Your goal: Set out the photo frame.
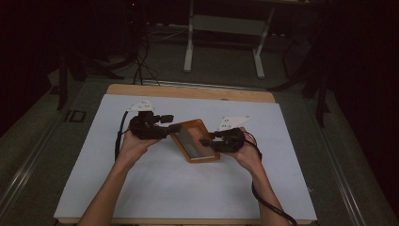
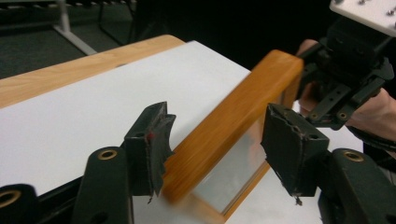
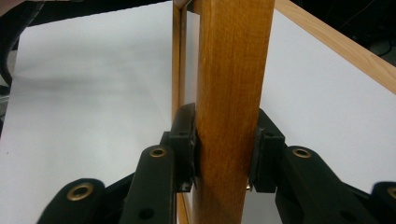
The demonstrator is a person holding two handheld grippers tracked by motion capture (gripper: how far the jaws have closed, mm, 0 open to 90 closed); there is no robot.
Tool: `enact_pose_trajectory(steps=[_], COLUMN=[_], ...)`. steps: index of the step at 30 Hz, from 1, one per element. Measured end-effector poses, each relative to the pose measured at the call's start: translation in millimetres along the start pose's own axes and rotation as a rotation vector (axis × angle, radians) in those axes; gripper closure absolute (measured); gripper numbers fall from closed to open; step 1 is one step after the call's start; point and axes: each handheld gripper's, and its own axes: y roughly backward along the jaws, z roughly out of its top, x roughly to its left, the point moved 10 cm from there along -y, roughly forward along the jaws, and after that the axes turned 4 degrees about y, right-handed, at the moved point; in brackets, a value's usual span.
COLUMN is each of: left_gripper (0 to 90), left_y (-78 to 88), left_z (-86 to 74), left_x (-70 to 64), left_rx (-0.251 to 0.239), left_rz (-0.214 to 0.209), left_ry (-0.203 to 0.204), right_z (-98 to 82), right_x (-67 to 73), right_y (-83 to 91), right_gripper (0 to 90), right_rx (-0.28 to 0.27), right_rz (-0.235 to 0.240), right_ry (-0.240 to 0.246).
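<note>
On the wooden desk (image 1: 188, 92), a large white sheet (image 1: 155, 188) covers nearly the whole top, leaving a strip of pale wood bare along the far edge. Two bare forearms come in from the near side and angle inward toward the middle of the sheet, each hand wrapped around a black tool. Between them sits a rectangular orange-brown wooden frame with a glassy panel (image 1: 194, 140), turned at a slant to the desk edges; whether it rests on the sheet or is lifted just clear of it I cannot tell. The left hand (image 1: 133, 146) is cocked at the wrist so that the left tongs (image 2: 217, 140) reach rightward over the frame's far corner; in the left gripper view their jaws stand wide apart on either side of the frame's wooden rail, touching nothing. The right hand (image 1: 245, 153) points leftward, and the right tongs (image 3: 223, 149) are closed firmly on the frame's near rail, one pad pressed flat against each side of the wood.
</note>
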Motion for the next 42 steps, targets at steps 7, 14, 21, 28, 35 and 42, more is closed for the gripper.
enact_pose_trajectory(steps=[7, 14, 21, 28, 35, 42], left_gripper=[38.8, 35.4, 36.8, 39.5, 43.2, 47.0], left_y=[10.9, -3.1, -33.5, -49.9, -54.6, -59.0], left_z=[-13.6, -37.7, -52.7, -63.7, -66.9, -70.9], left_x=[15.8, 17.7, 10.5, 3.1, -1.3, -4.4], left_rx=[-0.031, 0.012, 0.065, 0.112, 0.117, 0.128], left_rz=[0.019, -0.005, -0.048, -0.055, -0.058, -0.055], left_ry=[0.052, 0.062, 0.057, 0.024, 0.009, -0.002], right_z=[-2.9, -5.3, -8.5, -12.9, -14.0, -12.6], right_x=[1.0, 1.8, 3.0, 3.5, 2.9, 2.9], right_y=[2.3, 3.9, 6.2, 9.3, 9.8, 8.7], right_gripper=[67.8, 67.6, 67.7, 67.6, 67.6, 67.7], right_rx=[-0.004, -0.021, -0.036, -0.036, -0.039, -0.048], right_rz=[-0.005, -0.022, -0.032, -0.034, -0.034, -0.039], right_ry=[-0.001, -0.006, -0.011, -0.017, -0.021, -0.025])
